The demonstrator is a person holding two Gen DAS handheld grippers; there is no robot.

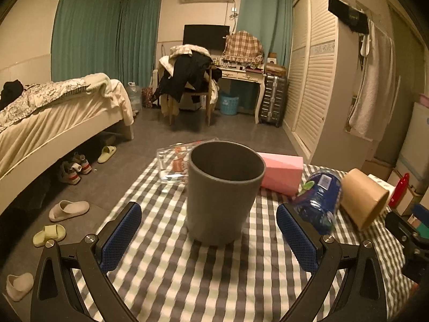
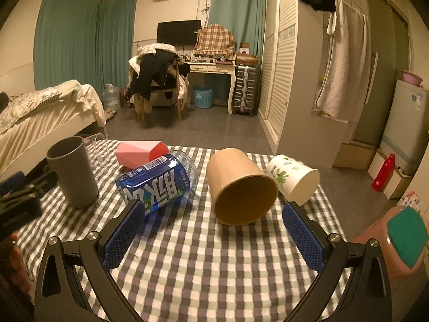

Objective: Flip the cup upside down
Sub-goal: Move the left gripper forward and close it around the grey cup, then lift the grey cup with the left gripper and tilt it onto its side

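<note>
A grey cup [image 1: 224, 193] stands upright, mouth up, on the checked tablecloth [image 1: 187, 281]. My left gripper [image 1: 209, 238] is open, its blue pads on either side of the cup's base without touching it. The grey cup also shows at the left of the right wrist view [image 2: 72, 171]. A brown paper cup [image 2: 240, 186] lies on its side, mouth toward me. My right gripper [image 2: 211, 234] is open and empty just in front of the brown cup.
A blue bottle [image 2: 158, 179] lies on its side between the cups. A white printed cup [image 2: 292, 178] lies on its side at the right. A pink box [image 2: 140, 154] and a clear glass container [image 1: 174, 165] sit at the table's far side. The table's right edge is near.
</note>
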